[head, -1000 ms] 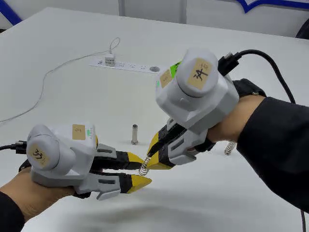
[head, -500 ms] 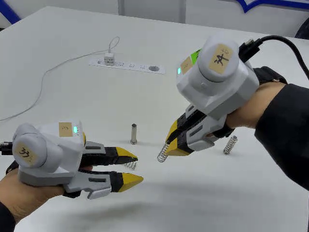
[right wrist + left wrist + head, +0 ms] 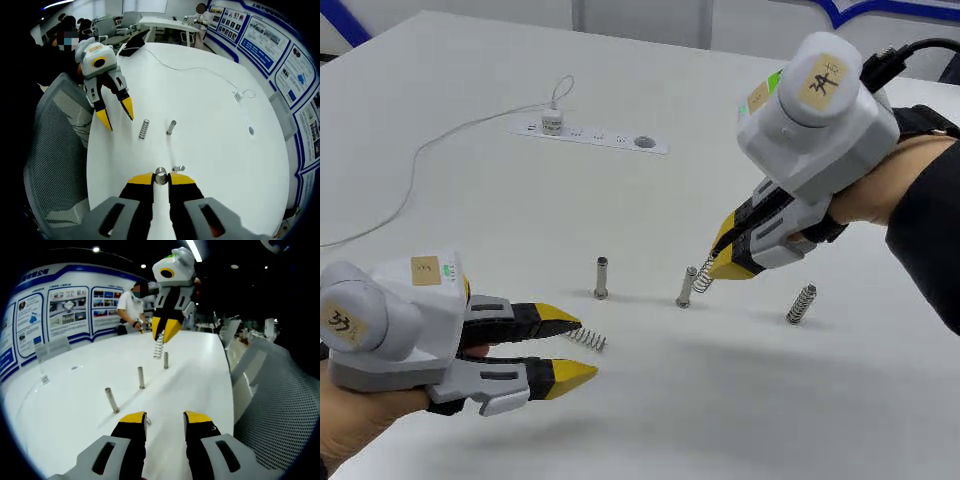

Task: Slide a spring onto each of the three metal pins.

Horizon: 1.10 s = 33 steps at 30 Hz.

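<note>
The left gripper view takes in 3 upright pins [image 3: 141,377] on the counter [image 3: 740,400]; the head view catches 2. The right claw [image 3: 718,268] is clamped on a spring [image 3: 702,276] hanging just above the far pin [image 3: 165,360]; whether they touch is unclear. The left claw [image 3: 570,348] gapes wide, empty, near a loose spring [image 3: 586,339]; a 3rd spring [image 3: 801,303] lies apart

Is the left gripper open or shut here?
Open. The left gripper has its yellow-tipped jaws standing apart, with nothing gripped between them.
</note>
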{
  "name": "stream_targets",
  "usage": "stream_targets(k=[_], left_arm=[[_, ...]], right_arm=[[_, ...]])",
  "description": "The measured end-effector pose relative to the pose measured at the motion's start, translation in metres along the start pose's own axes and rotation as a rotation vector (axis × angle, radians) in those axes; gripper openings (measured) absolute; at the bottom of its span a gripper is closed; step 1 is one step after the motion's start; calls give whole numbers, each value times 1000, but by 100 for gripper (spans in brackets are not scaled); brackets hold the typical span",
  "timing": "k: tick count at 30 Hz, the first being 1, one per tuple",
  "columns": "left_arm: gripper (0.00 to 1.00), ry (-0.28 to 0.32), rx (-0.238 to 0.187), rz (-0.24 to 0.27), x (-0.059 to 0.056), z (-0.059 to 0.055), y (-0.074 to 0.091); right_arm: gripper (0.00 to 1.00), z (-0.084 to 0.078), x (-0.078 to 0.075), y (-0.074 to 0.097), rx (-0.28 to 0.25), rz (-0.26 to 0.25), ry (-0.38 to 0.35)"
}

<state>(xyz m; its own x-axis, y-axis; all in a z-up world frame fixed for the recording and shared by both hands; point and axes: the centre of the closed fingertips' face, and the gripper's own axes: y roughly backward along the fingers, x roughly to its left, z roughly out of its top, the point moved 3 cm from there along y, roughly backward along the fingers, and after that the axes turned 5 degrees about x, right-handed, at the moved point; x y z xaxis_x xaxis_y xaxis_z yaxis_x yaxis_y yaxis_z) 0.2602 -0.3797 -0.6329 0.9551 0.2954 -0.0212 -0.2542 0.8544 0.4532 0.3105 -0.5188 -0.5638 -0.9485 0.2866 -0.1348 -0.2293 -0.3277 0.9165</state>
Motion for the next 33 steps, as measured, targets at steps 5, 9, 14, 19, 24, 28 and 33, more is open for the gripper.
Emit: stream_targets(k=[5,9,14,19,24,28,33], left_arm=[[31,7,2,1,-1,-3,0],[31,13,4,2,-1,-4,0],[32,17,5,5,0,-5,1],[32,24,7,9,0,-7,2],[32,30,6,13,1,-9,3],[32,34,6,17,2,-10,4],[31,37,7,20,2,-11,4]], right_arm=[[12,-2,-12,-5,18,-26,-21],[12,-3,-21,-9,27,-52,-37],[12,-3,-28,-17,42,-59,-51],[12,-4,-31,-25,57,-44,-62],[12,-3,-33,-30,59,-32,-74],[12,-4,-34,-35,76,-23,-79],[12,-6,-36,-43,91,-13,-82]])
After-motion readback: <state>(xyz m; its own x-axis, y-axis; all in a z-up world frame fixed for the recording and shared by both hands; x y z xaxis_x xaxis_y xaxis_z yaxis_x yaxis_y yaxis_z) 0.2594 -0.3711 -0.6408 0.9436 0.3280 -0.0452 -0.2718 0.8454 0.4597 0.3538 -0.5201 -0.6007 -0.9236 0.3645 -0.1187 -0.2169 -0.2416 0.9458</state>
